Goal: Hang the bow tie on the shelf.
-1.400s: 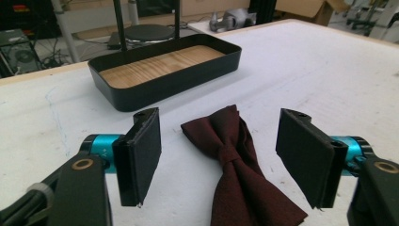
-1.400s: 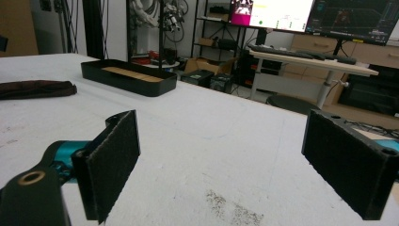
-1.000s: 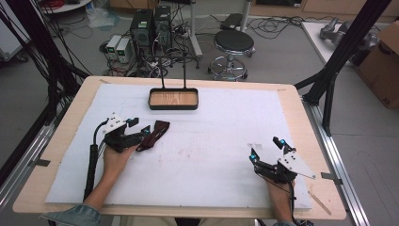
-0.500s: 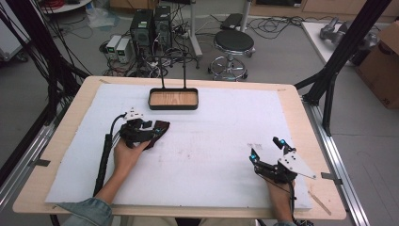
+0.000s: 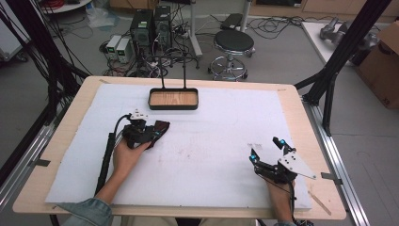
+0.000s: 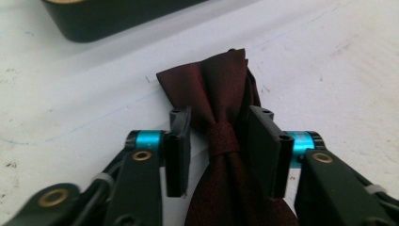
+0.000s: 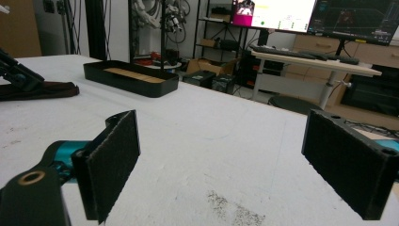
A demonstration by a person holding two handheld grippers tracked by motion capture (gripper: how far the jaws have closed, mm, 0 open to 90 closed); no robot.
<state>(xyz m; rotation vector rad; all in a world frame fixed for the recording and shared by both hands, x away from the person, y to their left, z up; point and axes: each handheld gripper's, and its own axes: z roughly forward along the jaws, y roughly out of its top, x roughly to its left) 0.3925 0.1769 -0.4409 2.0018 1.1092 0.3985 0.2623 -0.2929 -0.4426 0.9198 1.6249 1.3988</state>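
Left gripper view shows the left gripper with its jaws straddling the knot of a dark red bow tie, not yet clamped. The bow tie lies on the table's left half, near the black tray at the far edge. No lift has begun, I judge; the right gripper rests wide apart and empty by the near right corner.

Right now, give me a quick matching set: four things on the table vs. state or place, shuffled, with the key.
1. bow tie
2. tray
3. left gripper
4. right gripper

A. jaws wide apart, nothing between them
B. far side of the table, wood floor inside
C. dark red, lying flat on the white sheet
D. jaws either side of a knot, gaps showing

Pairs: 1-C, 2-B, 3-D, 4-A
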